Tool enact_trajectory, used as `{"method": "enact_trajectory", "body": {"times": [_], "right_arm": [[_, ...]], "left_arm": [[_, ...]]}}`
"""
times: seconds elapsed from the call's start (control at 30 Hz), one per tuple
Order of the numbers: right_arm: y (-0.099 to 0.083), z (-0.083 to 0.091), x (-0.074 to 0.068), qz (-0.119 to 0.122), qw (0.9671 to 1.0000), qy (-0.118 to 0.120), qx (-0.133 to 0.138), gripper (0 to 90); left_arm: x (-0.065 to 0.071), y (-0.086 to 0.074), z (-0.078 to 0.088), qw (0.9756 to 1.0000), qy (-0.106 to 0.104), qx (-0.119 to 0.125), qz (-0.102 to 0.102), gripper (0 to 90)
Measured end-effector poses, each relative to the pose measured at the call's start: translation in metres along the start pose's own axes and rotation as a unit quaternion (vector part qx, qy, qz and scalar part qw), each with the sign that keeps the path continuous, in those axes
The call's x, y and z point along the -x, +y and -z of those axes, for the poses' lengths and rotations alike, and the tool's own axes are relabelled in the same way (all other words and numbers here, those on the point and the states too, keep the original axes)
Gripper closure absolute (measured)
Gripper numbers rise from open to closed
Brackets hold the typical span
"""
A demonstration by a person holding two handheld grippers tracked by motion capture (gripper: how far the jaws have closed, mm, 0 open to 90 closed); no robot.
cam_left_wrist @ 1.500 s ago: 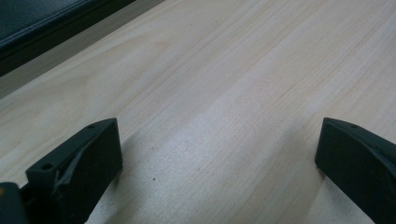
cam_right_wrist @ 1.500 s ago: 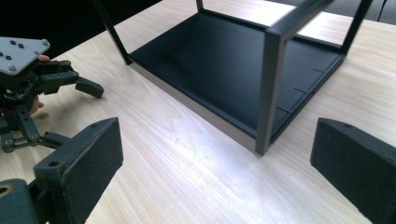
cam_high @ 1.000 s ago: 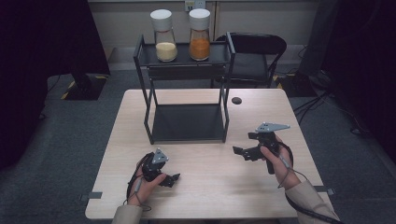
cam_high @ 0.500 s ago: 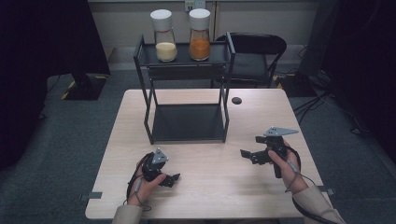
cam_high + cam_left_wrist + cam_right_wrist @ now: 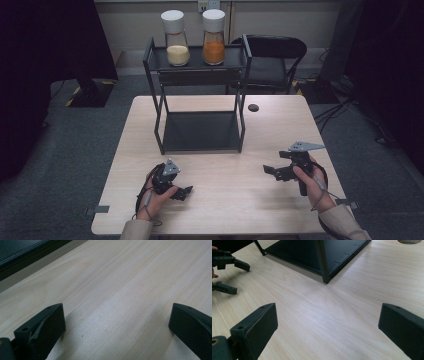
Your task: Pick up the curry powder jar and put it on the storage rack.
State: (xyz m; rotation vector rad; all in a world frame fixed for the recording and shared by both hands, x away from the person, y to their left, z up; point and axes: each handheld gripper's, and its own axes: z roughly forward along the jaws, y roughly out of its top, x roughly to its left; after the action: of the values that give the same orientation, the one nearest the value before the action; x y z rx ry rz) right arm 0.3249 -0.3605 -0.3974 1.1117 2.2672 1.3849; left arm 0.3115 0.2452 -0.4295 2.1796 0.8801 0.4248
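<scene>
- High view puts my left claw (image 5: 184,192) at about 7 o'clock on the surface (image 5: 225,200), released and holding nothing; its own camera shows both jaws spread wide over bare wood.
- My right claw (image 5: 270,170) sits at about 4 o'clock, likewise released and empty, jaws pointing toward the left one.
- Outward at 12 o'clock stands the black rack (image 5: 200,100). The pale jar (image 5: 175,38) and the orange jar (image 5: 213,36) are on its top shelf, side by side, well apart from both claws.
- Risk, as I judge it: the jars stand high, so a reach that clips the rack's post (image 5: 322,261) could rock it and topple them.
- Coming in too wide at one jar could nudge its neighbour off the shelf.
- The smooth glass may slip if I grip near the white cap.
</scene>
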Motion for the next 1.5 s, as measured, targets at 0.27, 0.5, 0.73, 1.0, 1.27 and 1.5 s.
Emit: {"method": "enact_trajectory", "body": {"times": [0.27, 0.5, 0.73, 1.0, 1.27, 1.5], "right_arm": [[-0.008, 0.006, 0.005, -0.006, 1.0000, -0.004, 0.000, 1.4], [-0.014, 0.010, 0.008, -0.009, 0.9999, -0.007, -0.004, 1.4], [-0.023, 0.016, 0.012, -0.015, 0.9998, -0.011, -0.007, 1.4], [-0.033, 0.023, 0.017, -0.021, 0.9996, -0.017, -0.008, 1.4], [-0.042, 0.030, 0.022, -0.028, 0.9993, -0.023, -0.012, 1.4], [-0.049, 0.036, 0.024, -0.033, 0.9989, -0.027, -0.019, 1.4]], "left_arm": [[0.000, 0.000, 0.000, 1.0000, 0.000, 0.000, 0.000, 0.1], [0.000, 0.000, 0.000, 1.0000, 0.000, 0.000, 0.000, 0.1], [0.000, 0.000, 0.000, 1.0000, 0.000, 0.000, 0.000, 0.0], [0.000, 0.000, 0.000, 1.0000, 0.000, 0.000, 0.000, 0.1], [0.000, 0.000, 0.000, 1.0000, 0.000, 0.000, 0.000, 0.1], [0.000, 0.000, 0.000, 1.0000, 0.000, 0.000, 0.000, 0.0]]}}
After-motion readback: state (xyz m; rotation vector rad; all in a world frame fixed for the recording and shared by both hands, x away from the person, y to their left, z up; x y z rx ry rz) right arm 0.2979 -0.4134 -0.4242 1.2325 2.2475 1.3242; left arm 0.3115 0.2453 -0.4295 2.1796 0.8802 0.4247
